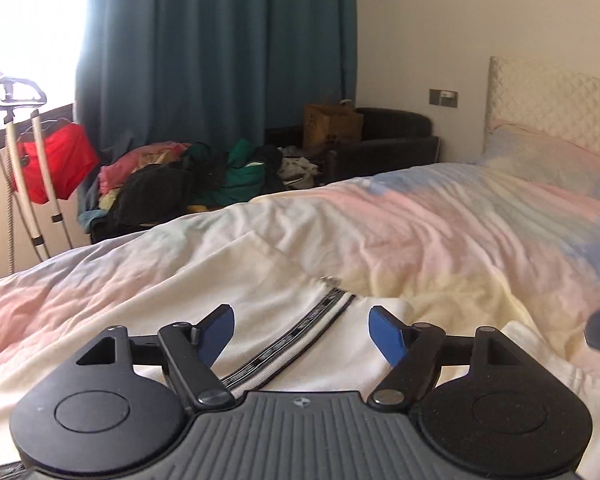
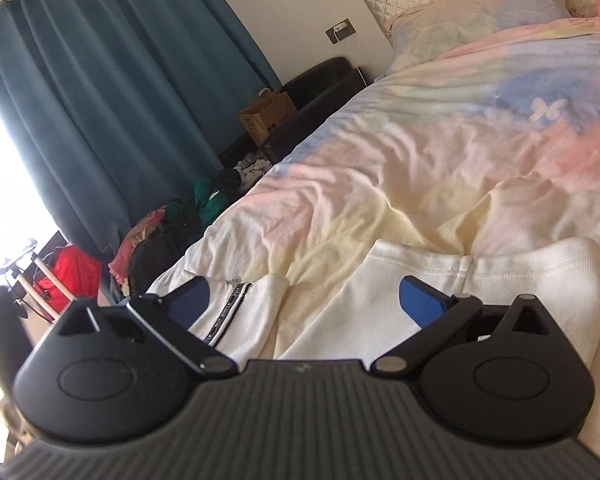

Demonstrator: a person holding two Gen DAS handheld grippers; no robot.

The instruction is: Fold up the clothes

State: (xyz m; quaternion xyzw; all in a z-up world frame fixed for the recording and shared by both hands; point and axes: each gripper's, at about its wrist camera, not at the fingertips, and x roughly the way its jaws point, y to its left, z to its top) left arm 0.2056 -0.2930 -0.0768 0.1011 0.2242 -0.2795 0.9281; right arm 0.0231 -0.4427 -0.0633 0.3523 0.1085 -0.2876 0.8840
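A white zip-up jacket [image 1: 284, 292] lies spread on the pastel bedcover [image 1: 440, 232], its black-and-white zipper band [image 1: 320, 312] running diagonally. My left gripper [image 1: 302, 322] hovers just over that zipper area, open, with nothing pinched between its blue pads [image 1: 220, 330]. In the right wrist view the same jacket [image 2: 440, 276] shows a ribbed white hem [image 2: 560, 276] on the right and the zipper band [image 2: 230, 308] on the left. My right gripper [image 2: 304, 300] stands open above the jacket, its pads touching no cloth.
A heap of mixed clothes [image 1: 188, 176] sits on a dark bench beside the bed, with a brown paper bag [image 1: 332, 124] behind it. A steamer stand [image 1: 24, 168] with a red garment stands at the left. Pillow [image 2: 480, 16] and quilted headboard [image 1: 552, 96] lie far off.
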